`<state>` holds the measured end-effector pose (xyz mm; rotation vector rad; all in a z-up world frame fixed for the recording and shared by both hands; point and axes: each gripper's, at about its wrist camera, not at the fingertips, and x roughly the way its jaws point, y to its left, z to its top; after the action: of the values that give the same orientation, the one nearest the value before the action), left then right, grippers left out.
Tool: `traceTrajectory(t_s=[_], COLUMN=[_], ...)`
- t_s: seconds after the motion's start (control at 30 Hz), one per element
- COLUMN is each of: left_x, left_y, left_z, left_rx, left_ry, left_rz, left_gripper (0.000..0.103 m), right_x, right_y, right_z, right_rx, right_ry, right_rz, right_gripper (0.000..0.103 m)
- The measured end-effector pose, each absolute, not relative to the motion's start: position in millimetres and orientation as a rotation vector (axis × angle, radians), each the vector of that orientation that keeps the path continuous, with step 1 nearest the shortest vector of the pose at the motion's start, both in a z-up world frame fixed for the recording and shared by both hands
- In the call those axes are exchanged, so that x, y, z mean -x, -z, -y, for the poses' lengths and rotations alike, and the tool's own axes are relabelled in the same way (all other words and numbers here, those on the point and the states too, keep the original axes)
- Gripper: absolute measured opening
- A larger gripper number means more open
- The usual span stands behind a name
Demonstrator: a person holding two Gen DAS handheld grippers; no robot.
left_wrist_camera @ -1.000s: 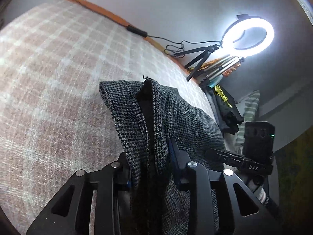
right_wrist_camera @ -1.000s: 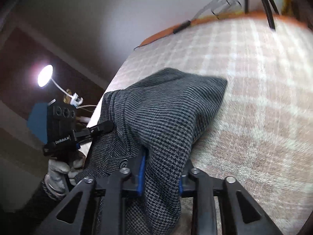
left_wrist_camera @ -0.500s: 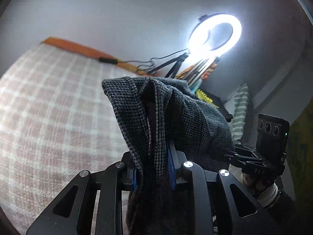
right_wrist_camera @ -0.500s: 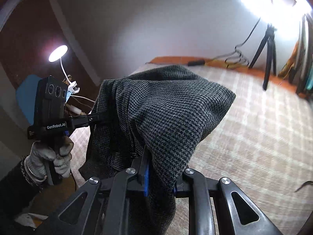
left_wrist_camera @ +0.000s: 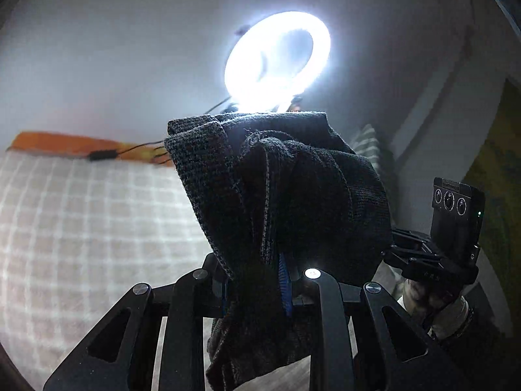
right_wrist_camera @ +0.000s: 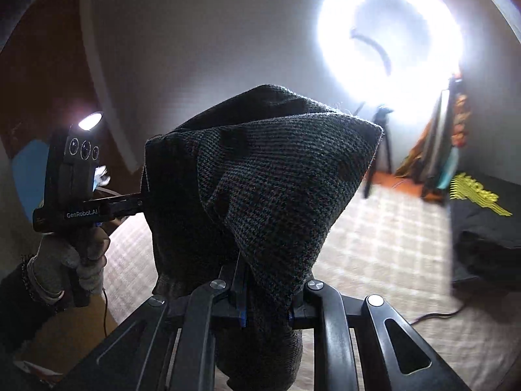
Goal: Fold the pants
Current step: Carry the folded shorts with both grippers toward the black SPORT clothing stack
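The pants [left_wrist_camera: 286, 202] are dark grey houndstooth cloth. My left gripper [left_wrist_camera: 257, 290] is shut on one bunched edge of them and holds it up off the bed. My right gripper [right_wrist_camera: 265, 306] is shut on another edge of the pants [right_wrist_camera: 280, 189], also raised. The cloth stands up in a peak before each camera and hides the fingertips. The right gripper shows at the right of the left wrist view [left_wrist_camera: 452, 228]. The left gripper shows at the left of the right wrist view [right_wrist_camera: 78, 189].
The bed has a beige checked cover [left_wrist_camera: 81, 228] with an orange edge [left_wrist_camera: 65, 141] at the wall. A bright ring light [right_wrist_camera: 390, 42] on a tripod stands behind it. A black bag with yellow print [right_wrist_camera: 482, 215] lies at the right. A small lamp [right_wrist_camera: 91, 120] glows at the left.
Both grippers have lifted and tilted upward with the pants, so the bed dropped in view and the wall and ring light fill the frames.
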<state>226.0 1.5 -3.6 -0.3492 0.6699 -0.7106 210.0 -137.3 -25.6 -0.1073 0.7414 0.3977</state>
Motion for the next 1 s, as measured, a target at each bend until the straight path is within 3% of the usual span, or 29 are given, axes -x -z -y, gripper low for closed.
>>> traceTrajectory(t_s=[0.4,1.0], left_x=[-268.2,-318.2], left_y=[-38.2,-43.6], left_z=[124.9,254.6], left_rx=[0.228,0.125], left_ry=[0.852,1.003], left_rz=[-0.617,-0.569], left_gripper=[0.021,0.020], right_x=[-198.0,-221.5], right_y=[-21.9,-58.1], right_z=[231.8,382.4], right_rx=[0.066,0.059], right_ry=[-0.227,-0.009], right_rz=[-0.646,-0.575], right_gripper=[0.015,0.015])
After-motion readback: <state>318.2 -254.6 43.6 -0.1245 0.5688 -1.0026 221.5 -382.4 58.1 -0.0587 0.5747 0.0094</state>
